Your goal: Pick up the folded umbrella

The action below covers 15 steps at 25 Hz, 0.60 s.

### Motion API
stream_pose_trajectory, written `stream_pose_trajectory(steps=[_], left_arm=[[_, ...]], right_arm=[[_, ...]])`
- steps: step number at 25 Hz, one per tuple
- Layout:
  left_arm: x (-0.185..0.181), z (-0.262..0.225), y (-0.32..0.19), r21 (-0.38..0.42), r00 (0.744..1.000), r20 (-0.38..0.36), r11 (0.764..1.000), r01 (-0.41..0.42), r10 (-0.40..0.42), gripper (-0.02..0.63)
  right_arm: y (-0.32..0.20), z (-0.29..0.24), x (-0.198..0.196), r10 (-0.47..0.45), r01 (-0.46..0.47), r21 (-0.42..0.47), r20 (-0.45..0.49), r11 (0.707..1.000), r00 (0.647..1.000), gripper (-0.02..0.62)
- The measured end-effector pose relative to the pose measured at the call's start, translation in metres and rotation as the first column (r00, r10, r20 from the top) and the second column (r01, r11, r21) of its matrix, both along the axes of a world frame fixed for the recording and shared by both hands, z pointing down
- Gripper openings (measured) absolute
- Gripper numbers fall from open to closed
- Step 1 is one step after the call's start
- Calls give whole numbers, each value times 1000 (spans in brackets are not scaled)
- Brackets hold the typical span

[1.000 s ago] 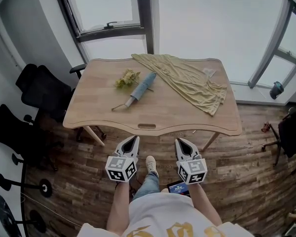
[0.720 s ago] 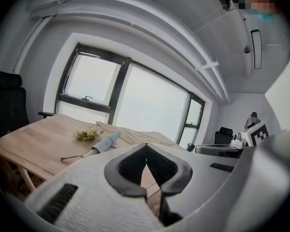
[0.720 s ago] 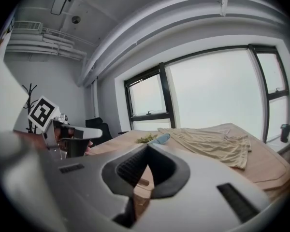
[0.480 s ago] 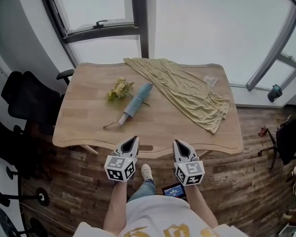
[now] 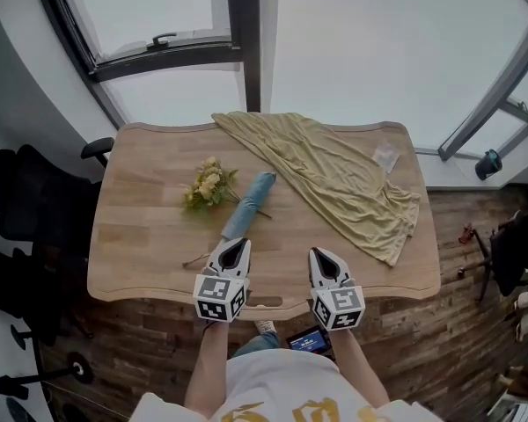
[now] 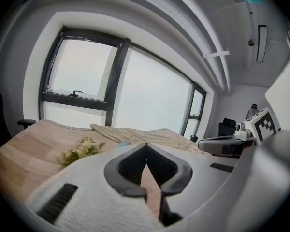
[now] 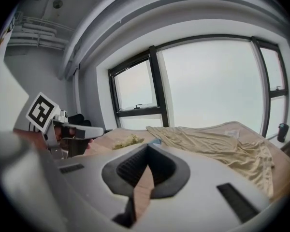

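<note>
Left gripper view: claw closed, empty

matt pale wood table, soft crumpled cloth, and the folded umbrella looks like smooth fabric.

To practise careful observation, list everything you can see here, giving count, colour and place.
table: one, light wood, below the window
folded umbrella: one, pale blue, lying mid-table
flowers: one bunch, yellow-green, beside the umbrella, on its left
cloth: one, olive-yellow, spread across the table's right half
chair: at least one, black, left of the table
left hand-held gripper: one, white-grey, shut, empty, over the near table edge
right hand-held gripper: one, white-grey, shut, empty, beside it
</note>
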State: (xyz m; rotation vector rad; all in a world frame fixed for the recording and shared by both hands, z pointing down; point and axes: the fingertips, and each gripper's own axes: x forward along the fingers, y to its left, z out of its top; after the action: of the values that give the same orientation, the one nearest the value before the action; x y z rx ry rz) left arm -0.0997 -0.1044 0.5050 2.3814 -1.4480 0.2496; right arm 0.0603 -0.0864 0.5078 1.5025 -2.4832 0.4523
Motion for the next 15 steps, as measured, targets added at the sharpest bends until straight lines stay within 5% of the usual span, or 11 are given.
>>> stream_pose_trajectory(steps=[15], left_arm=[[-24, 26, -64, -42, 999, 22, 998, -42, 43, 20]], right_arm=[[-49, 13, -13, 76, -77, -22, -11, 997, 997, 11]])
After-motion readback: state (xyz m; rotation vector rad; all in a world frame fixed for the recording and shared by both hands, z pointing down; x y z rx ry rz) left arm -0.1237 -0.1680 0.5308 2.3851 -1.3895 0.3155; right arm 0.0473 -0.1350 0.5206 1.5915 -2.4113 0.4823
